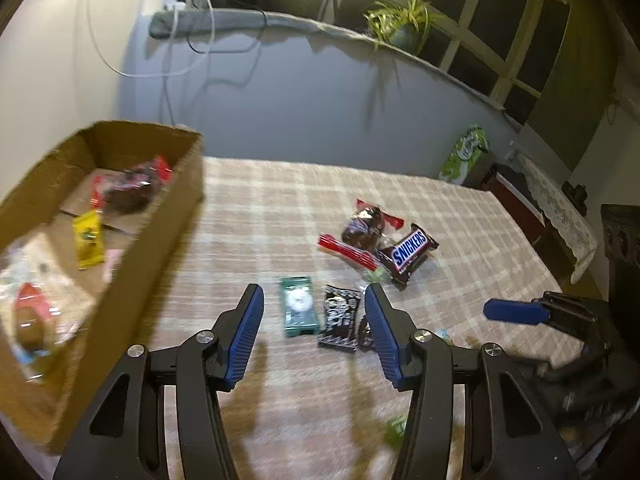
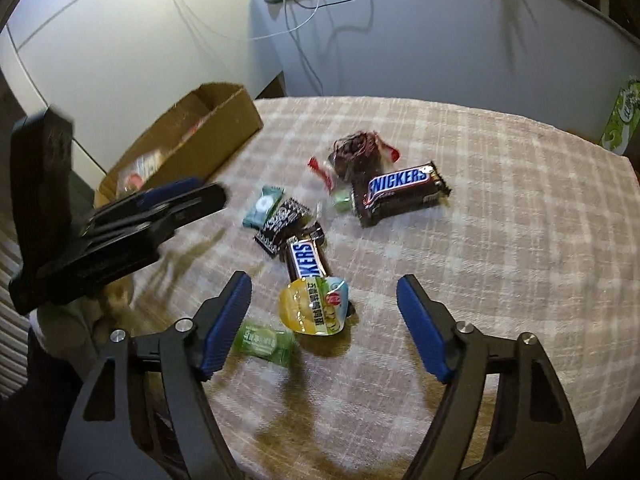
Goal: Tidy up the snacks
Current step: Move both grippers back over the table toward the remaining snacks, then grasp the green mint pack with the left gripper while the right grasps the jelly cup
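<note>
Right wrist: yellow jelly cup (image 2: pixel 314 307) overlaps small Snickers bar (image 2: pixel 307 261)

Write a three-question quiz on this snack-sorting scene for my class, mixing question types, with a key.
1. True or false: the cardboard box already holds snacks.
2. How many Snickers bars lie on the checked tablecloth?
3. Which lies between the left gripper's open jaws: A) the teal packet, B) the jelly cup, C) the tissue pack?

Key: 1 true; 2 two; 3 A.
</note>
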### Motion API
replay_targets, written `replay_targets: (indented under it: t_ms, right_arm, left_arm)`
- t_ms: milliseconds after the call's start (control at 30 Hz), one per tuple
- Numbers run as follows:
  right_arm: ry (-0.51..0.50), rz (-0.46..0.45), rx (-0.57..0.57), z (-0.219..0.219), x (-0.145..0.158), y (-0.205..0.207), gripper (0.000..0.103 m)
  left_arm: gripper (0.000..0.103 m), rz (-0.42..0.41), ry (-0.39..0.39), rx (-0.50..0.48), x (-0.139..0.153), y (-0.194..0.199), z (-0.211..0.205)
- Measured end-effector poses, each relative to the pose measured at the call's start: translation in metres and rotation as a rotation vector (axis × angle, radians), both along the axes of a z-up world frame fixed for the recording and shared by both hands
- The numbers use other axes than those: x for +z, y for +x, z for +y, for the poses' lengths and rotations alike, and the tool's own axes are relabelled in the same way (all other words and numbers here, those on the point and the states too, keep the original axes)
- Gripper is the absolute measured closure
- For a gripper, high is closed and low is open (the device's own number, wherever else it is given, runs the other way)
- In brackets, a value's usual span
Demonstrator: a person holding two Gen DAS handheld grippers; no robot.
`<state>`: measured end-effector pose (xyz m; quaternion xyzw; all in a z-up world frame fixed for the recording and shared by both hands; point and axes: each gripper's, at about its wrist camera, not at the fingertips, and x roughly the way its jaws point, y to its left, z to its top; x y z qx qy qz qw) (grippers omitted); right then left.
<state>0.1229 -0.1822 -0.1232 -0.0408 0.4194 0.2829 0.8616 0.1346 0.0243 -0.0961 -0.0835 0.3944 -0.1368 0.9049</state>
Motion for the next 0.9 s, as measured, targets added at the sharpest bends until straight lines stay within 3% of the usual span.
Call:
replay_targets:
  t_ms: [133,200,300,367,500,700,767,900]
  right_arm:
    - [-0.069,-0.042,0.006,0.011,-0.009,-0.004,0.028]
    - [-0.076,-0.035,0.008,0.013,-0.015,-0.002,0.036]
    - [-0.068,-0.018,0.015,0.013,-0.022,0.002,0.042]
    - [-0.072,-0.016,0.021,0.013,-0.025,0.003,0.044]
    - [-0.079,-0.006,0.029,0.013,-0.029,0.005,0.052]
    - [-0.076,0.004,0.041,0.014,-0.032,0.006,0.056]
    - [-0.073,0.007,0.047,0.014,-0.032,0.006,0.059]
    - [-0.056,0.022,0.052,0.011,-0.031,0.008,0.061]
  left_arm:
    - [0.053,0.01,0.068,-0.049,-0.005,0.003,-0.018]
    - [0.053,0.011,0.116,-0.034,-0.007,0.006,-0.021]
    - [0.056,0.039,0.113,-0.019,-0.015,0.013,-0.015]
    - [0.064,0.056,0.115,-0.011,-0.02,0.017,-0.013]
    - [0.066,0.076,0.133,-0.001,-0.024,0.024,-0.013]
    - [0.07,0.088,0.156,-0.02,-0.03,0.03,-0.018]
    - [0.08,0.102,0.159,-0.009,-0.032,0.031,-0.015]
    - [0.081,0.094,0.166,-0.015,-0.032,0.027,-0.014]
